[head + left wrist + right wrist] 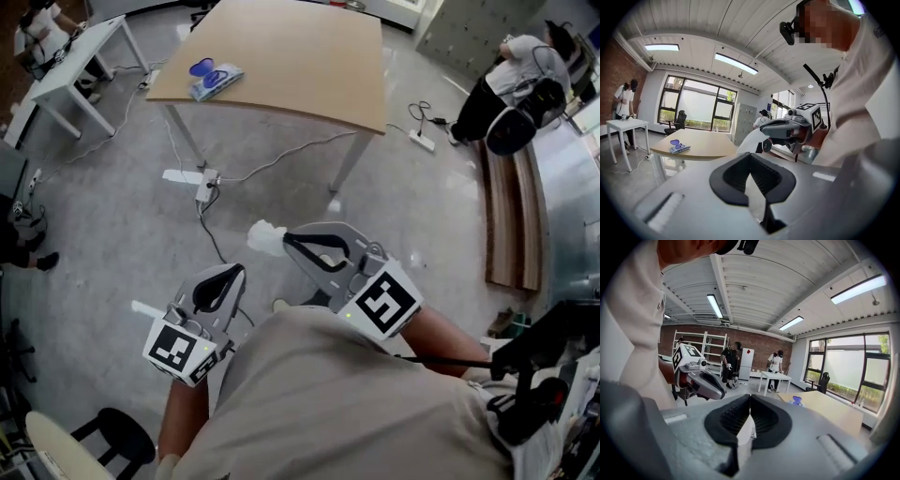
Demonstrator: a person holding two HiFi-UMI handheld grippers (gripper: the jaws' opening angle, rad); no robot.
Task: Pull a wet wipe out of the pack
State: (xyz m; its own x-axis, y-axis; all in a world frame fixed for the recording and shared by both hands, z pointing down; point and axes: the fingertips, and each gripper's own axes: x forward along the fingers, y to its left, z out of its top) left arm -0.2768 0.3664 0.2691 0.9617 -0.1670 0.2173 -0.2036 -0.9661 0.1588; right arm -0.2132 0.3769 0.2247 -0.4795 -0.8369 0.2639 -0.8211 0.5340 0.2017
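**A:** Where do we have the wet wipe (265,237) just now?

**B:** In our right tool (286,242). Its jaws are pressed together on the wipe, and the white sheet sticks out past the tips as a crumpled tuft. In the right gripper view we also see a pale strip of it caught between the dark jaws.

**A:** And our left tool (238,271)?

**B:** Its jaws are closed tip to tip, and we see nothing pinched in them. We hold it just beside the right tool, lower and to the left in the head view. Both are close in front of our chest.

**A:** Where is the pack (214,80)?

**B:** It lies on the wooden tabletop (309,66), near the left corner, with its blue lid (202,67) flipped open. It is well apart from both tools.

**A:** So we are not at the tabletop?

**B:** No, we stand back from it. A stretch of grey floor (112,234) lies between us and it. White cables (281,155) trail across the floor under the near edge of the tabletop.
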